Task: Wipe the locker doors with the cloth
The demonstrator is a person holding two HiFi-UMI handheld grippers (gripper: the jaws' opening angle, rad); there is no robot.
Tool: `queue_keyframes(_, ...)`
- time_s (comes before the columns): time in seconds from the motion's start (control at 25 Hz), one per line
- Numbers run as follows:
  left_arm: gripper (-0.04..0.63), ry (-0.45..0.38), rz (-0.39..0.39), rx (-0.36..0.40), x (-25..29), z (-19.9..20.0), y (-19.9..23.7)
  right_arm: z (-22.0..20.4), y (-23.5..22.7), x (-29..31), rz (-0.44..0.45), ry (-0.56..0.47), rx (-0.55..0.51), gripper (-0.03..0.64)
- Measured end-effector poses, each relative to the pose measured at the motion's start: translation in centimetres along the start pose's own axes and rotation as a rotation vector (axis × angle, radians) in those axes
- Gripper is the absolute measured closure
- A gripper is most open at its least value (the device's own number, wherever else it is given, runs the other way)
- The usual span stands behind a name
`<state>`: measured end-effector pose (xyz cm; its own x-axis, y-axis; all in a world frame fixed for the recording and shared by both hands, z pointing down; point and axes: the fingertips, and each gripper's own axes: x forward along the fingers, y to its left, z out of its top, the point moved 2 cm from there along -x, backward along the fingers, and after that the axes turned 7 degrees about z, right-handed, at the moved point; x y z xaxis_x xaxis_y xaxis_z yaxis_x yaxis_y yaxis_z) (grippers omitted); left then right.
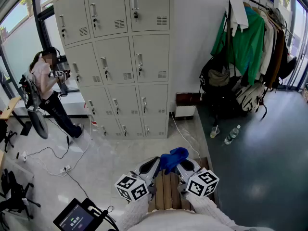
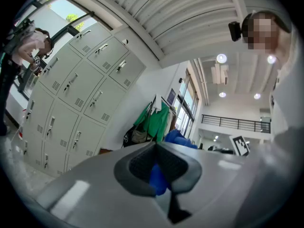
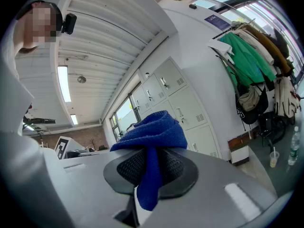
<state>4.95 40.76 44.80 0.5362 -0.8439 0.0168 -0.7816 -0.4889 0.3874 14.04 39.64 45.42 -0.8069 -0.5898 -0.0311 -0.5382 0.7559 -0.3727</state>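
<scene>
Fleecy white sleeves (image 1: 211, 211) are seen at the bottom edge of the head view. Just beyond them the left tool (image 1: 156, 163) and the right tool (image 1: 181, 165), each carrying a cube with black-and-white square markers, are held side by side above brown wooden slats (image 1: 168, 189). A crumpled blue terry cloth (image 1: 172, 159) is stretched between the two tools. In the left gripper view, the left tool's jaws are closed down on a fold of this cloth, and blue fabric is pinched between the dark ribbed pads (image 2: 140, 165). In the right gripper view, the right tool is likewise clamped on the cloth, which is bunched above the jaws, with a tail hanging below them. The pale grey metal locker doors (image 1: 115, 57) are well apart from the cloth, across the light floor. A person (image 1: 45, 81) is stationed beside the lockers' left edge. A green garment (image 1: 250, 37) is hung on a rack at the right, and a clear plastic bottle (image 1: 231, 134) lies on the dark floor below it.
</scene>
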Motion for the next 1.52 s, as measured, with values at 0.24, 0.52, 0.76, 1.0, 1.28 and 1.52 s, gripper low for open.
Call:
queue_keyframes(0.24,0.589,0.006,0.015,-0.074,1.3,-1.8,0.7,-0.7,-2.2,0.1,-0.002,0.014,0.044,0.569)
queue_keyframes(0.52,0.589,0.014,0.041,-0.096,3.3,-2.4,3.1,-2.1,-4.7,1.2,-0.003,0.059,0.094,0.569)
queue_keyframes(0.76,0.589,0.017,0.017,-0.107,7.6,-1.2,6.6,-1.1,-8.0,5.1,-0.011,0.07,0.078,0.569)
queue_keyframes(1.0,0.589,-0.021,0.011,-0.071,12.7,4.2,12.9,2.6,-12.0,12.4,-0.023,0.035,0.045,0.569)
queue_keyframes(1.28,0.589,-0.009,-0.031,-0.036,18.7,8.8,19.9,6.1,-16.5,21.8,-0.034,-0.001,0.009,0.568)
queue_keyframes(1.52,0.589,0.024,-0.004,-0.051,22.1,9.4,24.8,7.0,-20.0,26.3,-0.059,0.03,0.003,0.568)
